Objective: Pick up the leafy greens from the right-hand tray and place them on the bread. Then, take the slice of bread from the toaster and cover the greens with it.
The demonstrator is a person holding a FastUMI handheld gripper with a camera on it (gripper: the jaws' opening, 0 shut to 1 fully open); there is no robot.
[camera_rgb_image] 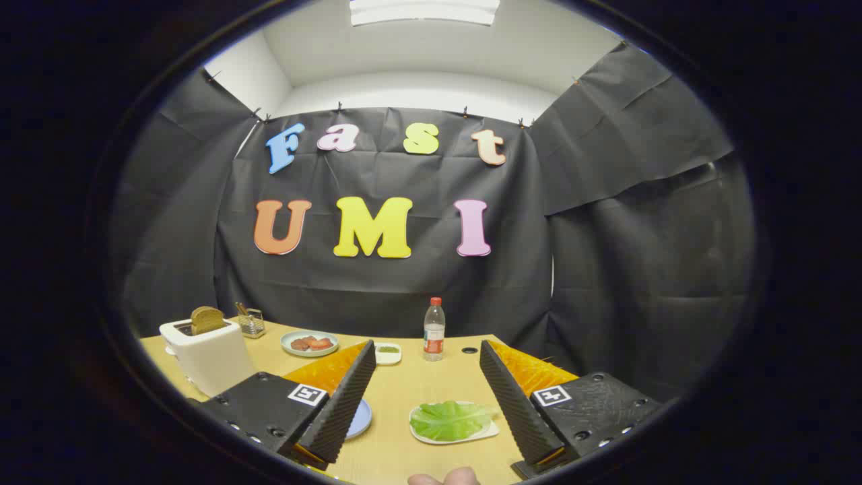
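Leafy greens [450,419] between open claw [427,360] fingers

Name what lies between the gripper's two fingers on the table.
The gripper is open; in the gripper view the leafy greens on their white tray lie between its fingers, nearer the right one.

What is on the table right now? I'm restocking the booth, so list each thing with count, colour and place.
Leafy greens: one, green, on the white tray between the fingers, nearer the right one.
White tray: one, under the greens.
Blue plate: one, partly hidden behind the left finger.
Toaster: one, white, far left of the table.
Slice of bread: one, brown, standing in the toaster.
Plate with red slices: one, pale green, beyond the left finger.
Small dish: one, white, green contents, beside the bottle.
Bottle: one, clear with red cap, at the back.
Holder: one, behind the toaster.
Table: one, light wood.
Hand-held gripper: one, fingers spread open, holding nothing.
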